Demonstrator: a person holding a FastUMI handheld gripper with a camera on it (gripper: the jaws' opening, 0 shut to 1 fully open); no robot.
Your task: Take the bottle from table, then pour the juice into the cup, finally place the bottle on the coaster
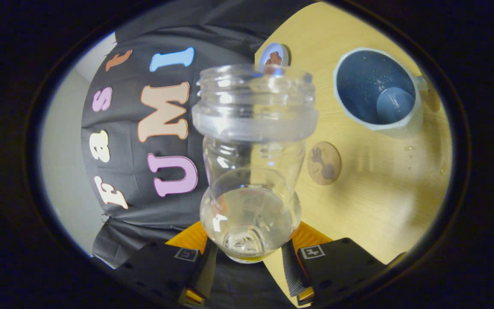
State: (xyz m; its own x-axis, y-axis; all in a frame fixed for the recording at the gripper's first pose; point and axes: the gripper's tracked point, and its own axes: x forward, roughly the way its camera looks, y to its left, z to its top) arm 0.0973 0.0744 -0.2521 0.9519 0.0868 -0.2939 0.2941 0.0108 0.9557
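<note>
A clear plastic bottle [251, 171] with a wide open mouth and no cap sits between my fingers, and my gripper [247, 257] is shut on the bottle near its base. A little clear liquid lies in its lower part. The view is rolled sideways, so the wooden table [384, 206] runs up the right. Beyond the bottle and to the right stands a blue cup [375, 90] with a pale rim, its inside showing. A round brown coaster [324, 163] with a dark figure lies on the table just past the bottle, between bottle and cup.
A small round white-rimmed disc with a brown figure [274, 55] rests at the table's far edge behind the bottle mouth. A few droplets [410, 148] mark the table near the cup. Black cloth wall hangs to the left.
</note>
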